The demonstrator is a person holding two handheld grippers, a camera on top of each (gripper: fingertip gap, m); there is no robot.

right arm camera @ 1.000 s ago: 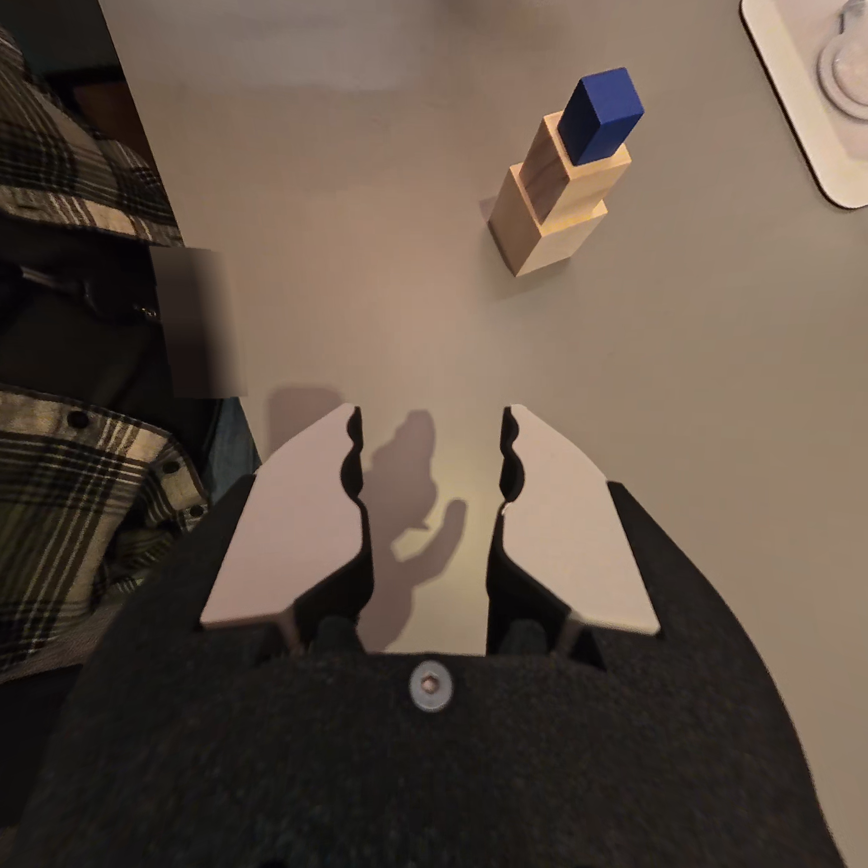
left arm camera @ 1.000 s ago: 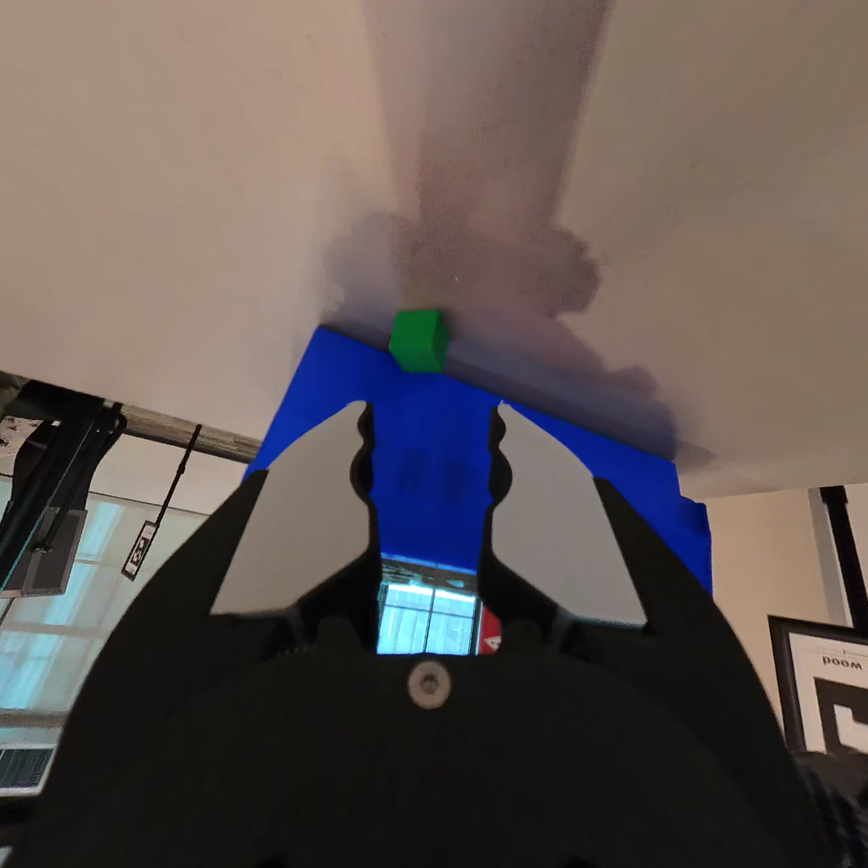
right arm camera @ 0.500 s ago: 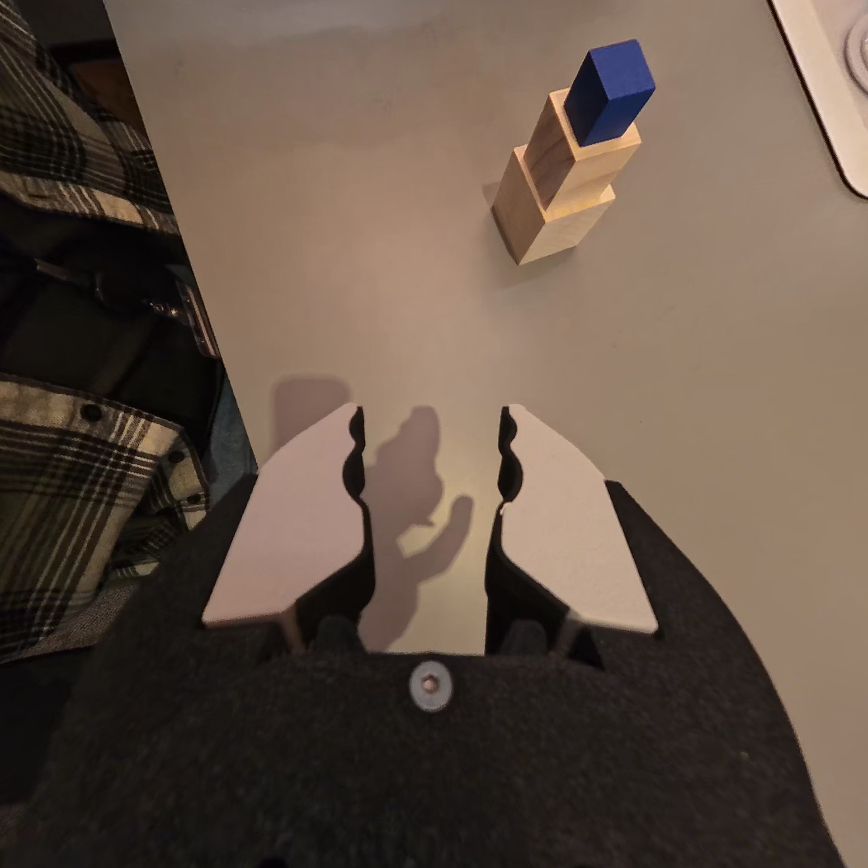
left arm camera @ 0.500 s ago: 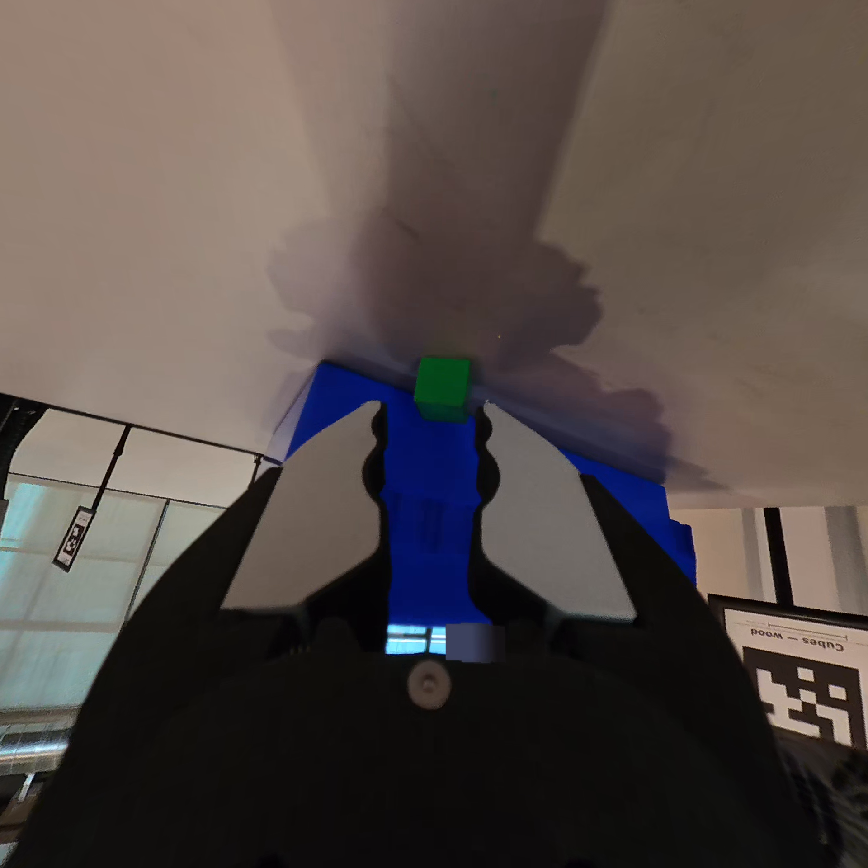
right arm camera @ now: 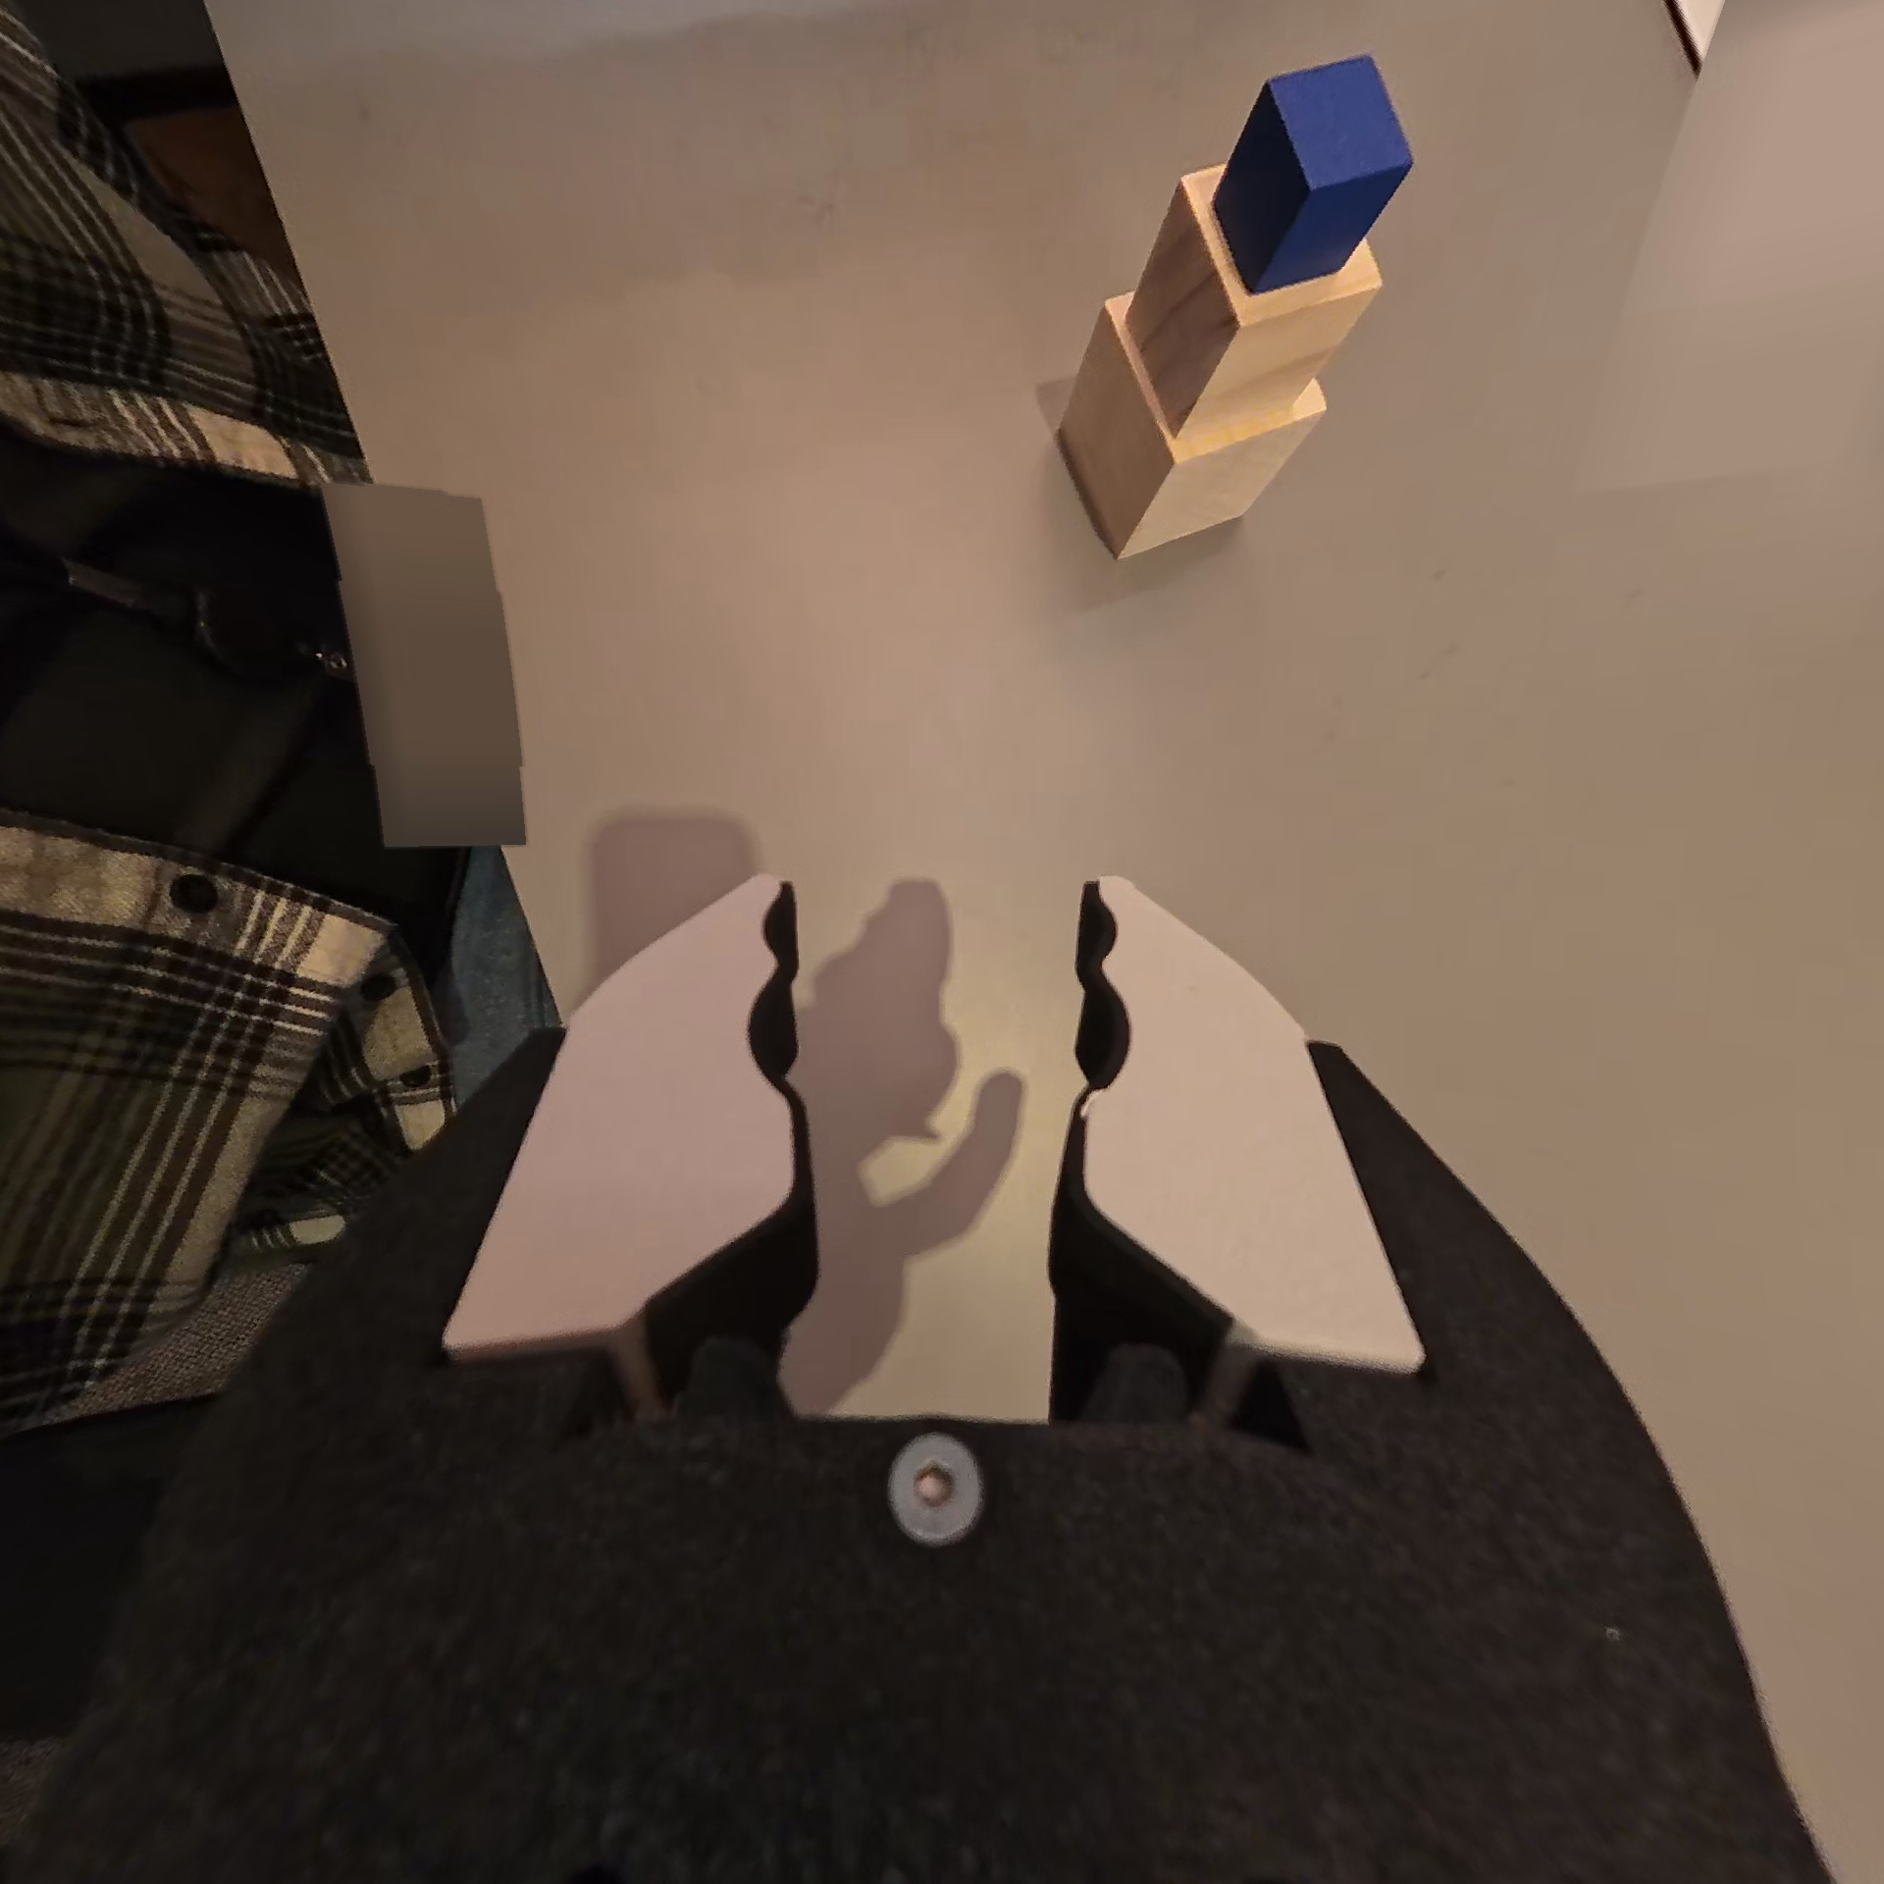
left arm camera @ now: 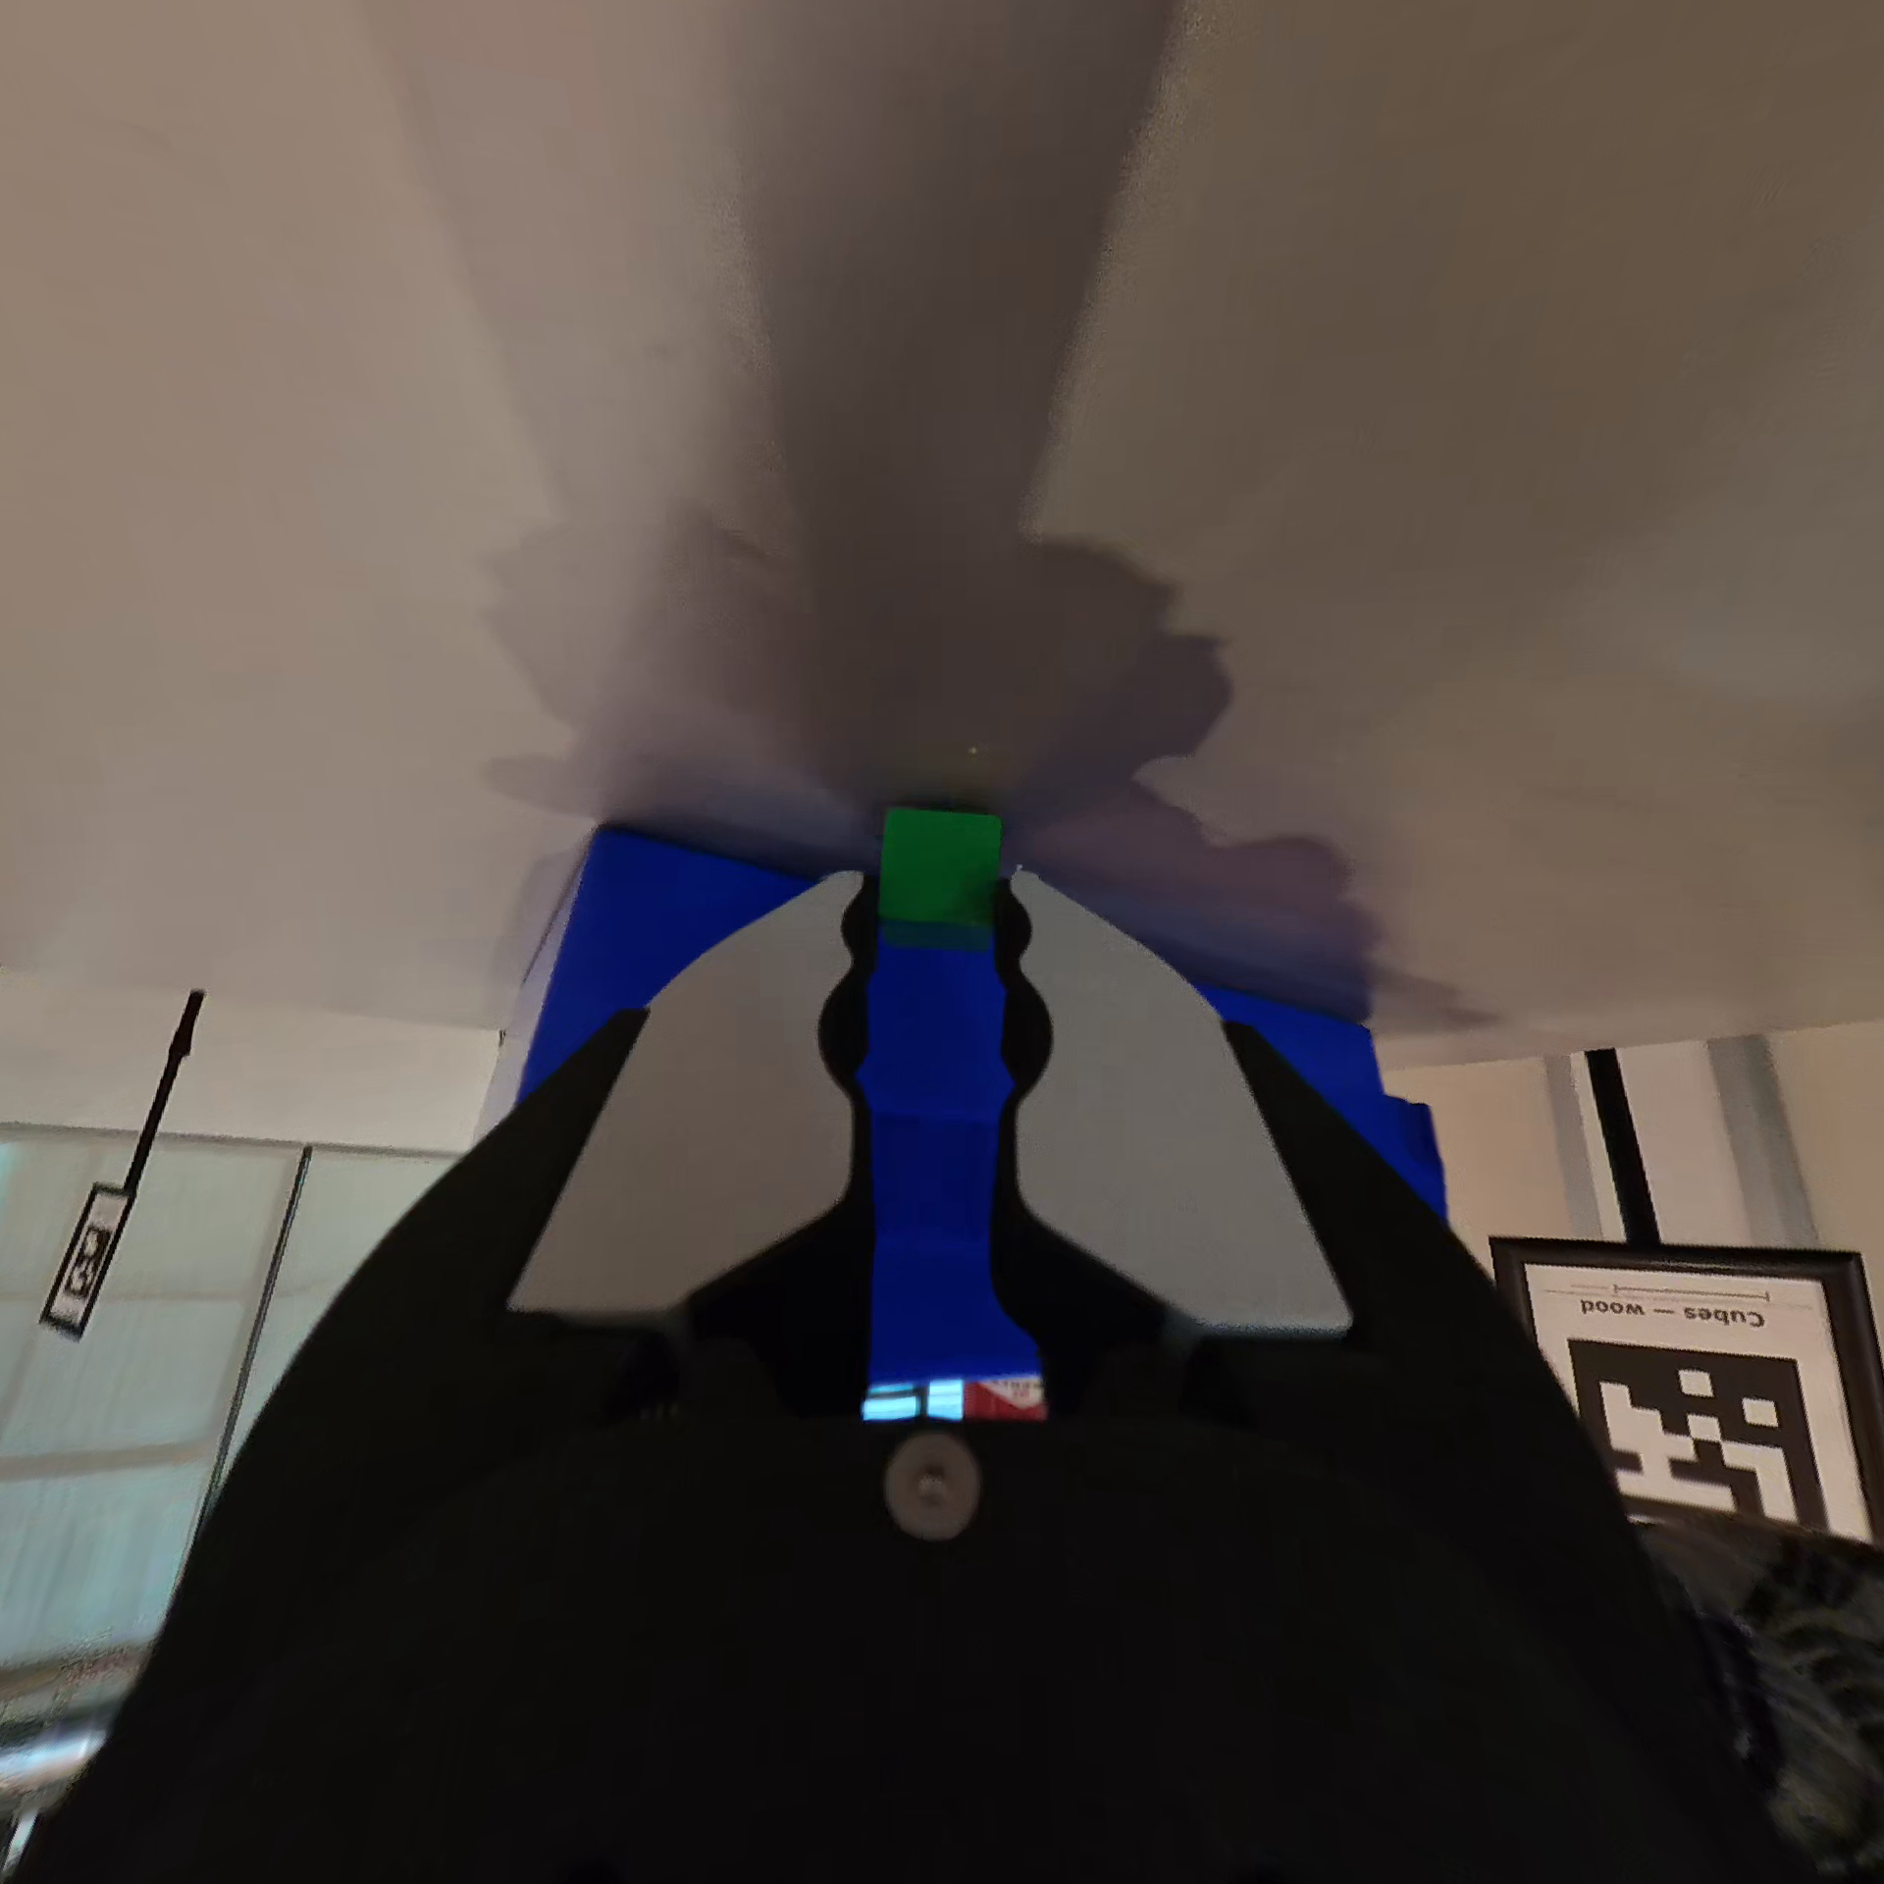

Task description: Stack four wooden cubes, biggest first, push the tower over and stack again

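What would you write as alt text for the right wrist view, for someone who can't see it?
A three-cube tower stands on a grey table: a blue cube on a mid-sized wooden cube on the largest wooden cube. In the foreground the right gripper hangs open and empty above the table. A person's plaid sleeve fills the left edge.
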